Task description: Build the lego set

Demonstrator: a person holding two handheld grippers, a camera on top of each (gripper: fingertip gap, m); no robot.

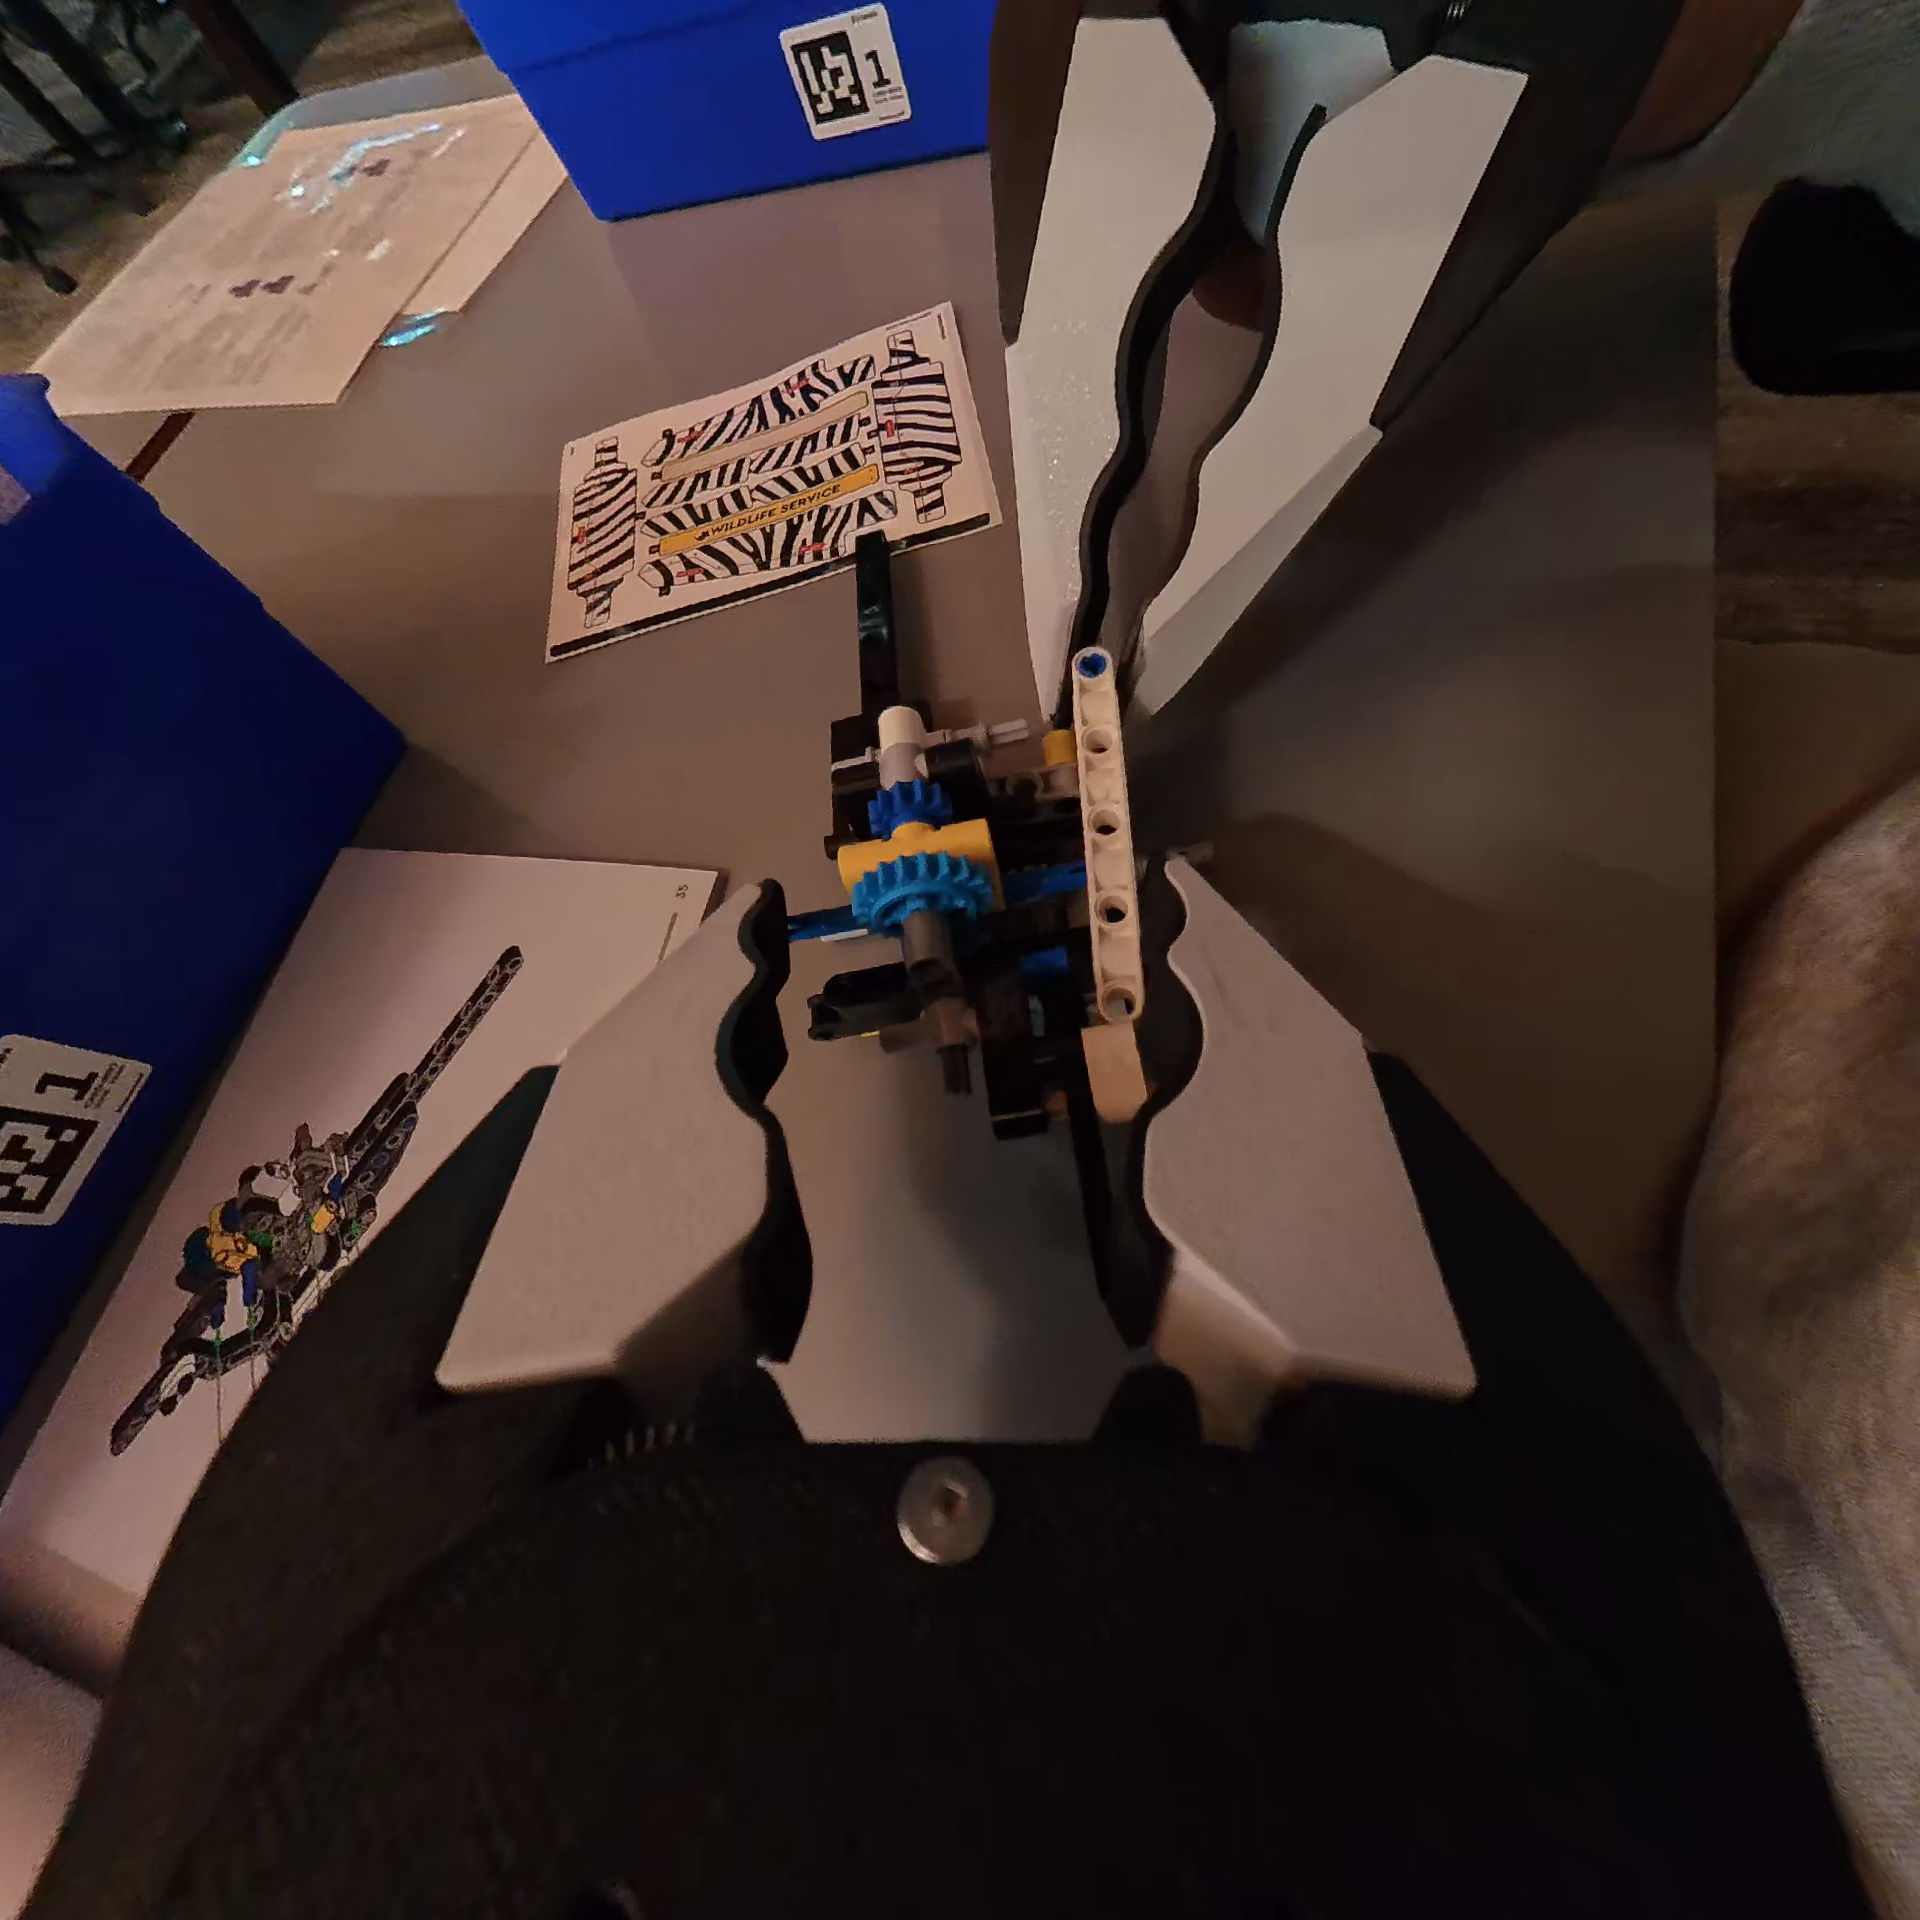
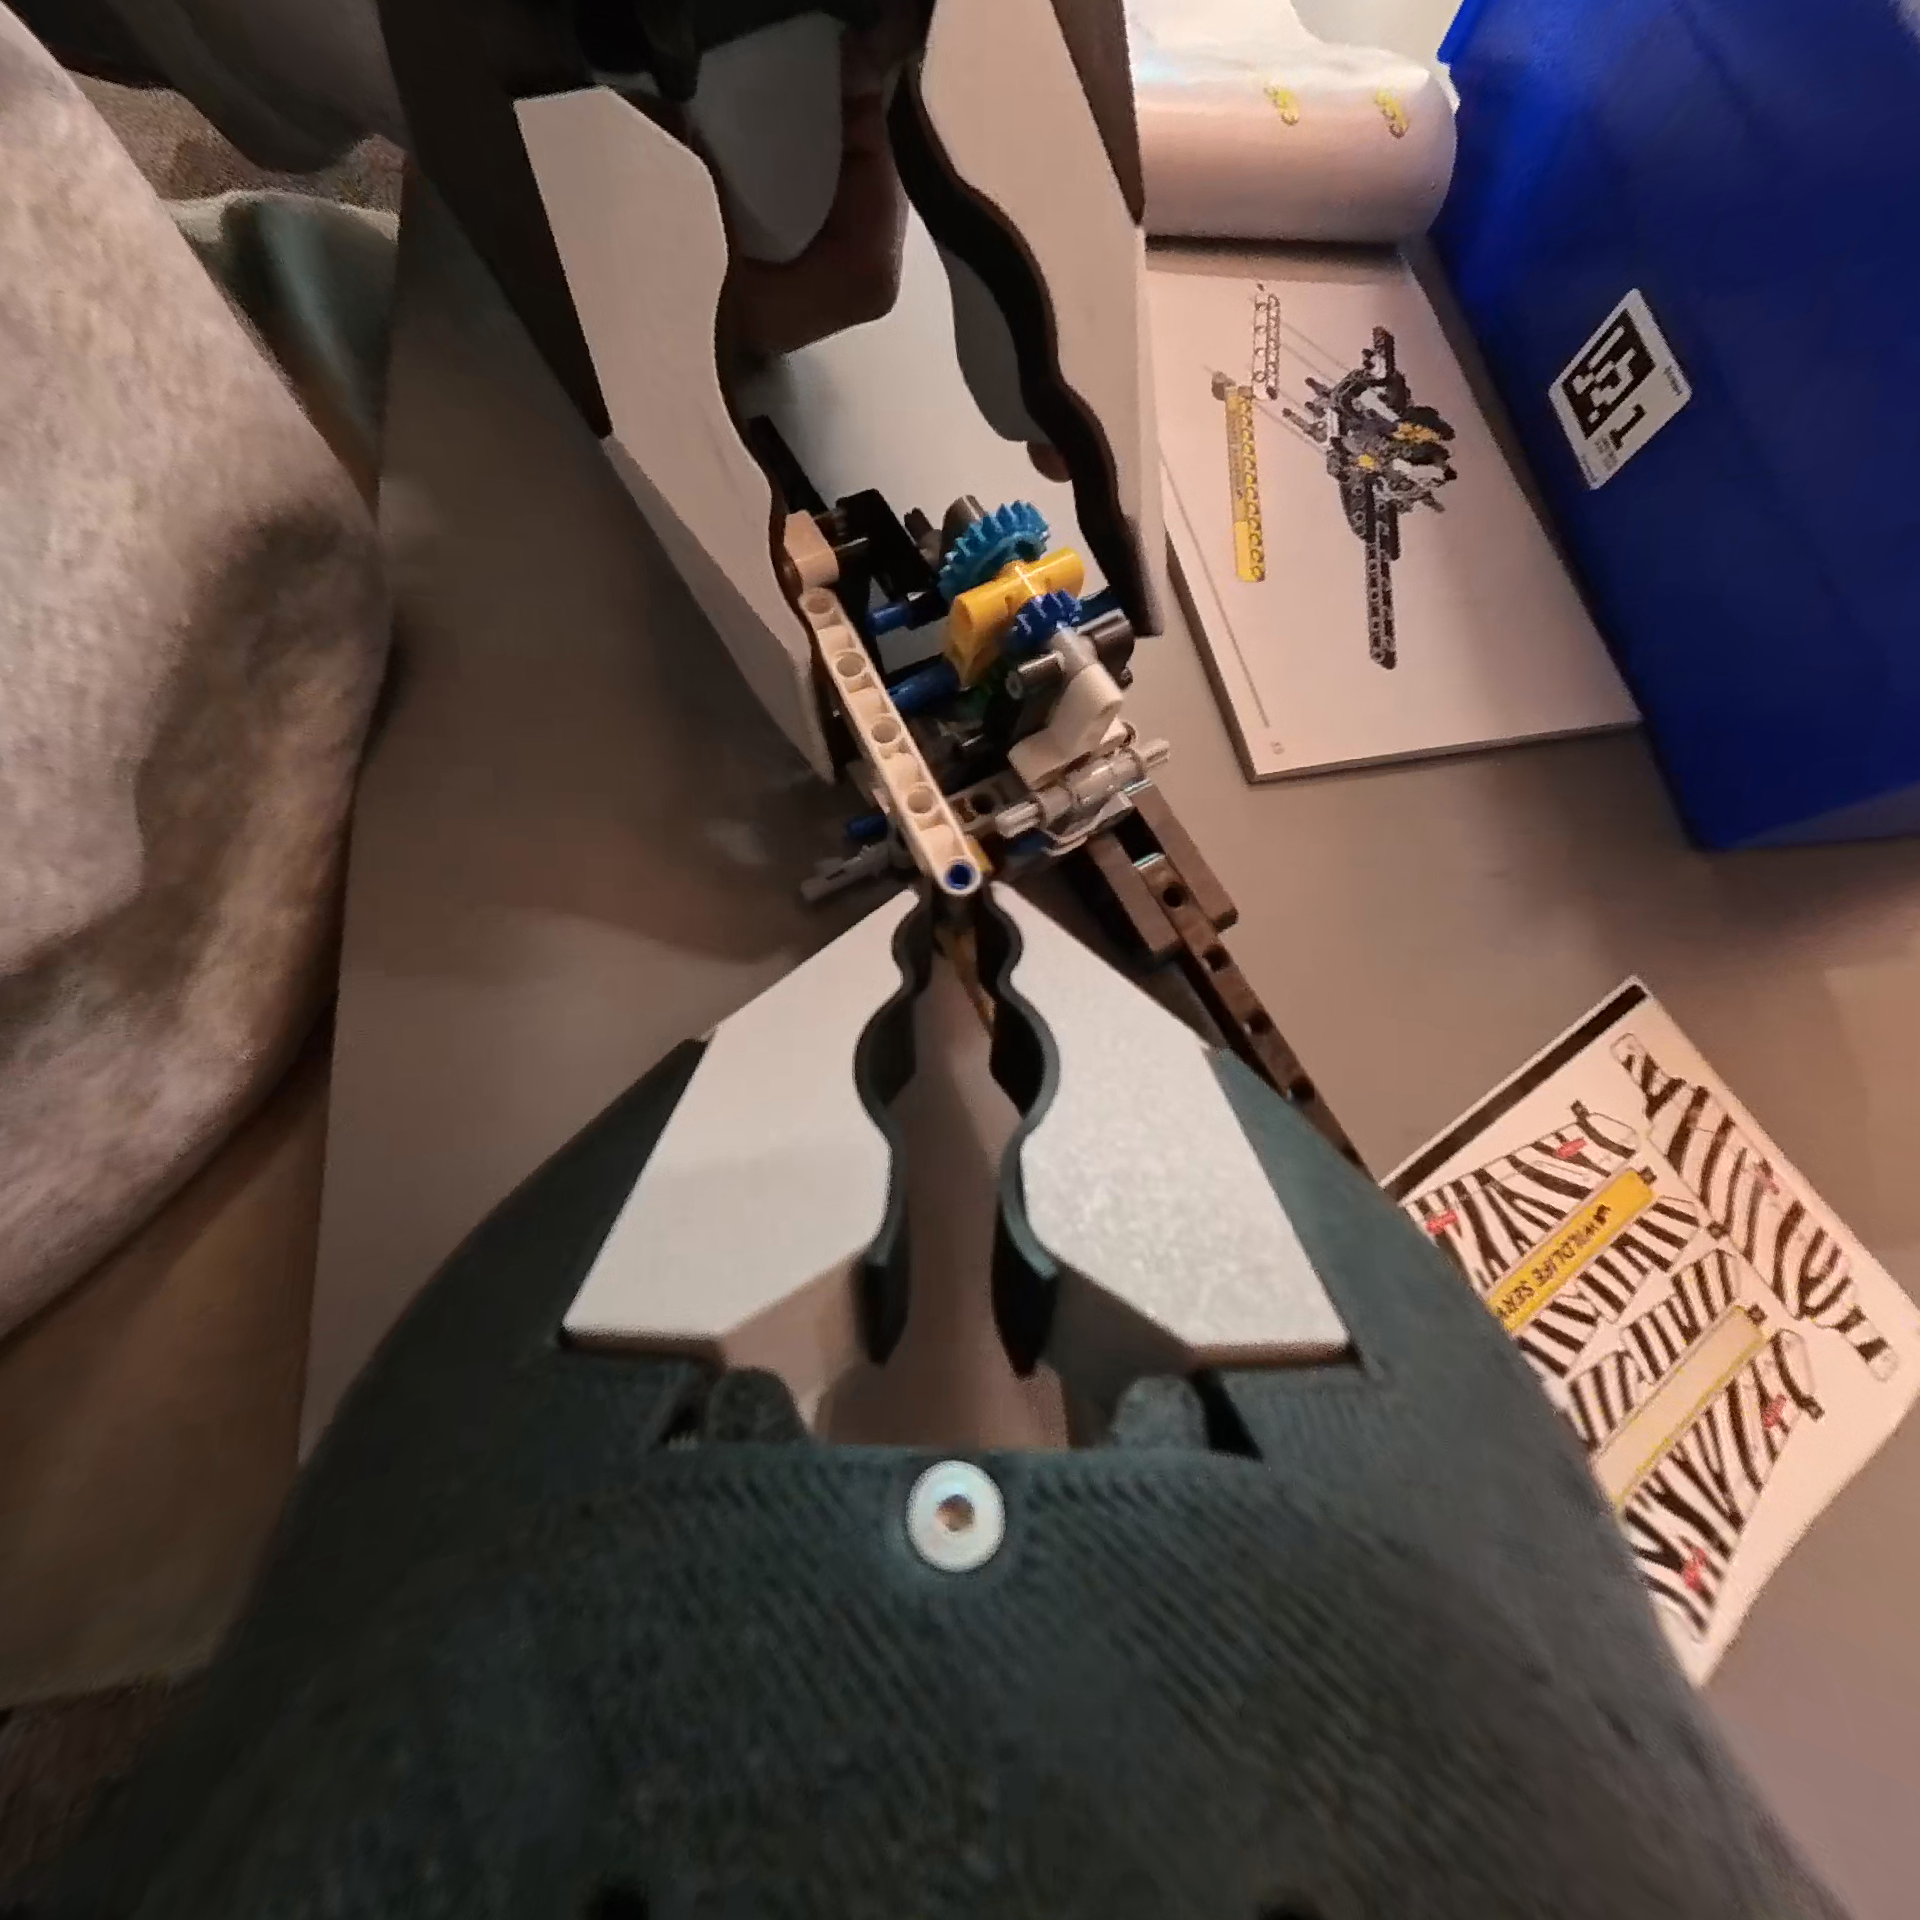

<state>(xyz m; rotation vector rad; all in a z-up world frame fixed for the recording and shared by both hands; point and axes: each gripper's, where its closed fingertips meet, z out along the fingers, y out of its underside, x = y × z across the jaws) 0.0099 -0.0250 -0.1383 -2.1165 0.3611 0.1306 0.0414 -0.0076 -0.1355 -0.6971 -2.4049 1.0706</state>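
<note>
A partly built lego assembly (image 1: pixel 914 852) with blue gears, a yellow block, a long black beam (image 1: pixel 876 613) and a white holed beam (image 1: pixel 1107 831) sits over the grey table (image 1: pixel 468 675). My left gripper (image 1: pixel 968 894) straddles it, one finger against the white beam and the other at a blue axle, and grips it. My right gripper (image 1: pixel 1112 655) comes from the far side, closed to a narrow gap at the white beam's end with the blue pin. In the right wrist view the right gripper (image 2: pixel 958 906) pinches that beam (image 2: pixel 883 717), and the left gripper (image 2: pixel 966 582) holds the assembly (image 2: pixel 1008 613).
A zebra-striped sticker sheet (image 1: pixel 769 478) (image 2: pixel 1662 1299) lies beyond the assembly. An open instruction booklet (image 1: pixel 343 1091) (image 2: pixel 1382 520) lies at the left. Blue bins (image 1: pixel 727 104) (image 1: pixel 156 779) (image 2: pixel 1714 416) border the table. Grey fabric (image 1: pixel 1808 1143) (image 2: pixel 135 520) lies off its right edge. About 5 cm separates my left fingertips from my right.
</note>
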